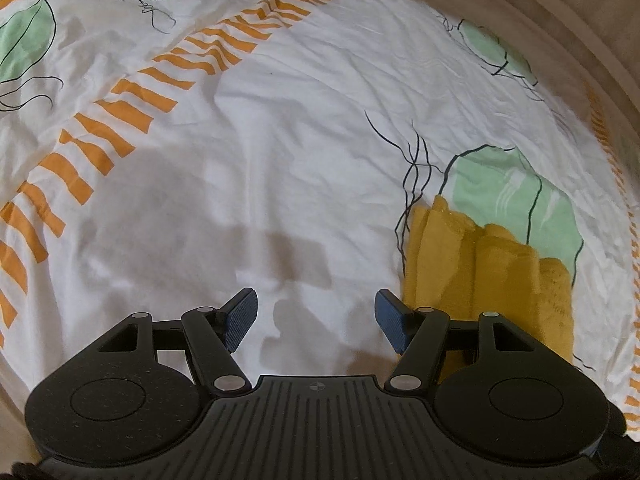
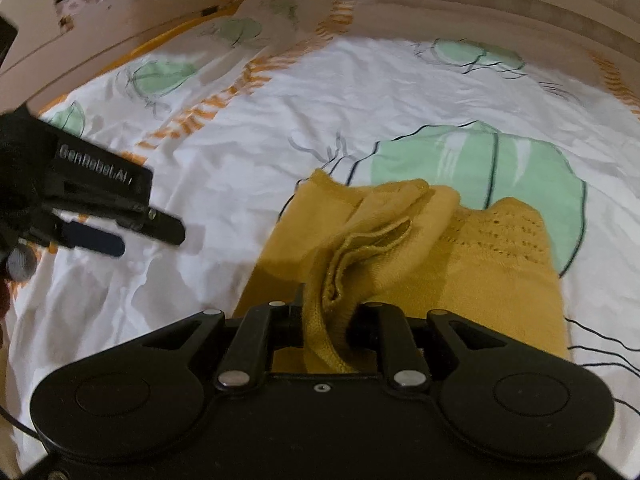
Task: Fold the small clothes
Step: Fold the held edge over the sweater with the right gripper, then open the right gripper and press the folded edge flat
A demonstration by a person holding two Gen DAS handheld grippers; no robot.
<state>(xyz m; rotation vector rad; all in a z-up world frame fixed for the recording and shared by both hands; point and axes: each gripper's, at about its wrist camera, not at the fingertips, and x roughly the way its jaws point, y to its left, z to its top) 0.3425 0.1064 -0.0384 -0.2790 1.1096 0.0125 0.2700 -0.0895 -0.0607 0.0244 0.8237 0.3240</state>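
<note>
Right wrist: hand-held gripper [image 2: 326,312] clamping yellow garment [image 2: 472,256].

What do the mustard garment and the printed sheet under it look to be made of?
Mustard garment: apparently a soft matte knit, given its eyelet rows and ribbed edge. Printed bedsheet: likely thin, smooth woven cotton, judging by its fine creases, though the fibre is uncertain.

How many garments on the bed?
1: a mustard knit garment on the bedsheet, over a green leaf print, one edge pinched in the right gripper. More may lie out of view.
</note>
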